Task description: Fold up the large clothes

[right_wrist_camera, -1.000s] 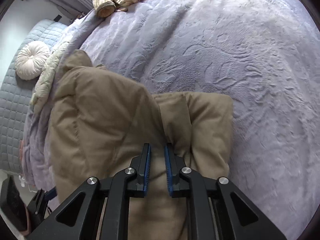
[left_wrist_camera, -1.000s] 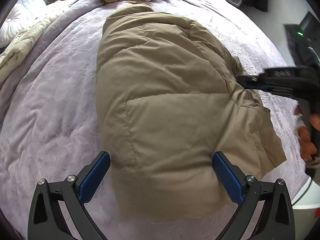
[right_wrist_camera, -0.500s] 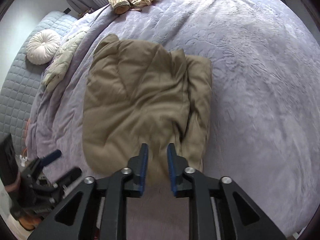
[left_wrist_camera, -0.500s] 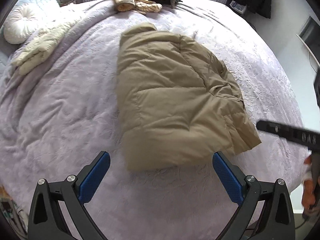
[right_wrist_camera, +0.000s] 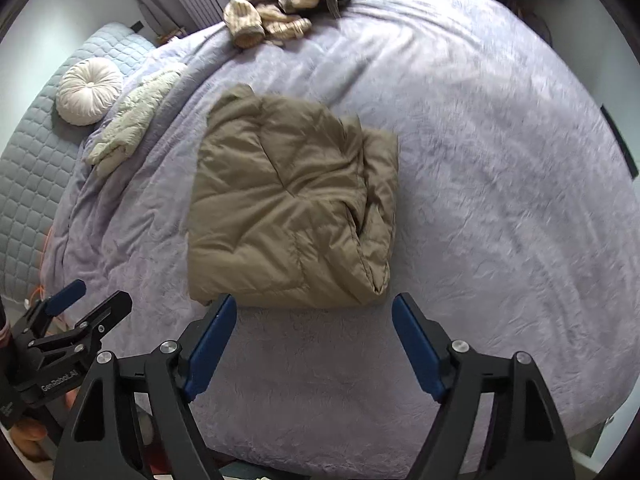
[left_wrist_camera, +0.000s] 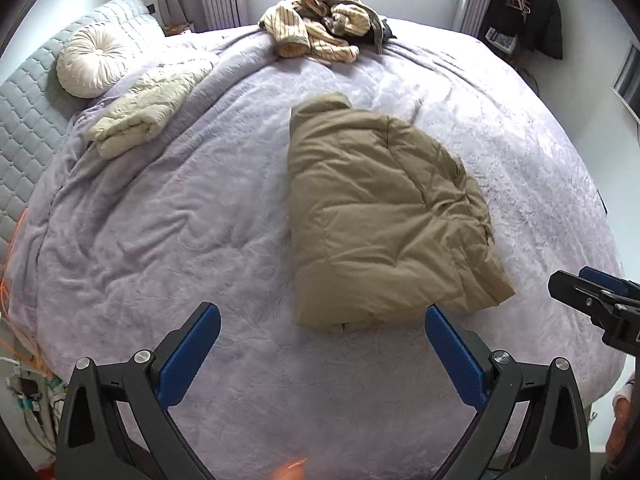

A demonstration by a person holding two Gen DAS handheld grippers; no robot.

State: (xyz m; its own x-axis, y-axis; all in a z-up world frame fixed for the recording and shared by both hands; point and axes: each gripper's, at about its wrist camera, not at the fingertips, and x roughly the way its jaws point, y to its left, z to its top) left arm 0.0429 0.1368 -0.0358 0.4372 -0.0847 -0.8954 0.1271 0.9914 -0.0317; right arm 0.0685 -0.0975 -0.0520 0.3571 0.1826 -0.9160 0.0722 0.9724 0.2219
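Observation:
A tan puffer jacket [left_wrist_camera: 376, 220] lies folded into a rough rectangle on the lilac bedspread [left_wrist_camera: 180, 220], with its collar at the far end. It also shows in the right wrist view [right_wrist_camera: 292, 204]. My left gripper [left_wrist_camera: 320, 356] is open and empty, held back above the bed's near edge, short of the jacket's hem. My right gripper [right_wrist_camera: 314, 344] is open and empty, just short of the jacket's near edge. It also shows at the right of the left wrist view [left_wrist_camera: 596, 300]. My left gripper also shows at the lower left of the right wrist view [right_wrist_camera: 76, 312].
A pile of striped and dark clothes [left_wrist_camera: 324, 28] lies at the bed's far edge. A folded cream garment [left_wrist_camera: 148, 108] and a round white cushion [left_wrist_camera: 90, 60] lie at the far left by the quilted headboard [left_wrist_camera: 24, 112]. Cables [left_wrist_camera: 24, 380] lie on the floor at the left.
My right gripper let go of the jacket, opened and drew back. My left gripper also drew back and rose away from the jacket. The jacket now lies free on the bed.

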